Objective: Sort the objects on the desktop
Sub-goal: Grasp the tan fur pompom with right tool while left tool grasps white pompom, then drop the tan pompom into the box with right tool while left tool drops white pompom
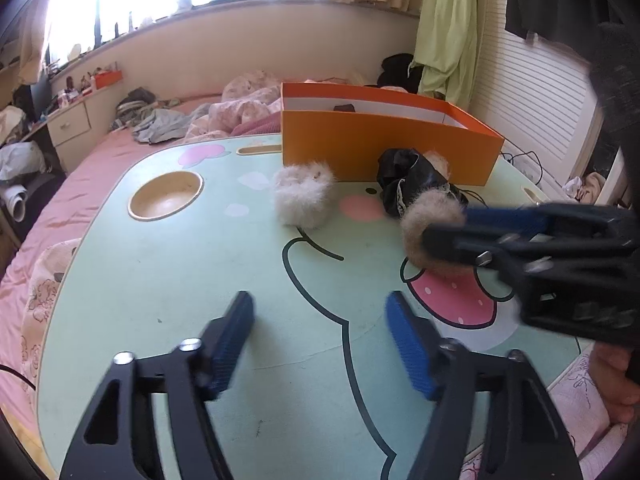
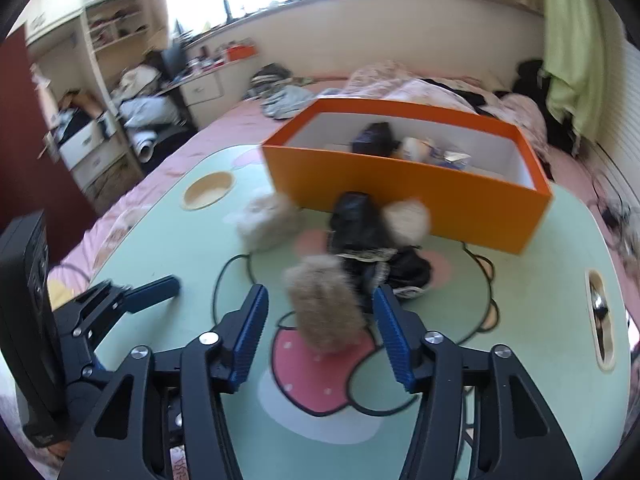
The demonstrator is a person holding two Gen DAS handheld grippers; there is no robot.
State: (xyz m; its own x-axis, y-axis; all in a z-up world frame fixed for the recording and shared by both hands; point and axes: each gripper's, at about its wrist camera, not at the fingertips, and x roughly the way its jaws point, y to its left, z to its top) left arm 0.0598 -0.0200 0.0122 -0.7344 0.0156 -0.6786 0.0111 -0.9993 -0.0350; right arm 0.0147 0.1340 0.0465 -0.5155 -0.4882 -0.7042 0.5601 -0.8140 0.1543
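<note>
The beige fur pompom (image 2: 326,306) lies on the worktop (image 2: 152,248) over the printed strawberry, between the blue pads of the right tongs (image 2: 320,330), which are spread wide around it with a gap on either side; nothing is gripped yet. Its far end sits against a crumpled black garment with lace trim (image 2: 376,248), and a second beige pompom (image 2: 406,220) rests beyond that against the front wall of the orange box (image 2: 400,196). The likely trouble, as I judge it, is that the pompom may be tied to the black garment: if the tongs close and lift, the cloth and the other pompom could drag along, snag on the box wall, or pull the fluff out of the pads. Fur also compresses a lot, so a shallow pinch on hair alone may slip. The right-wrist view is blurred, so whether the right pad touches the garment's edge I cannot tell; if it does, it may catch lace rather than fur. A white fluffy piece (image 1: 304,194) lies apart to the left, near the box, and looks safe from a sweep. The left tongs (image 1: 320,340) hover wide apart and hold nothing over bare worktop; they are close enough to the right tongs that a sideways lift could bump them.
</note>
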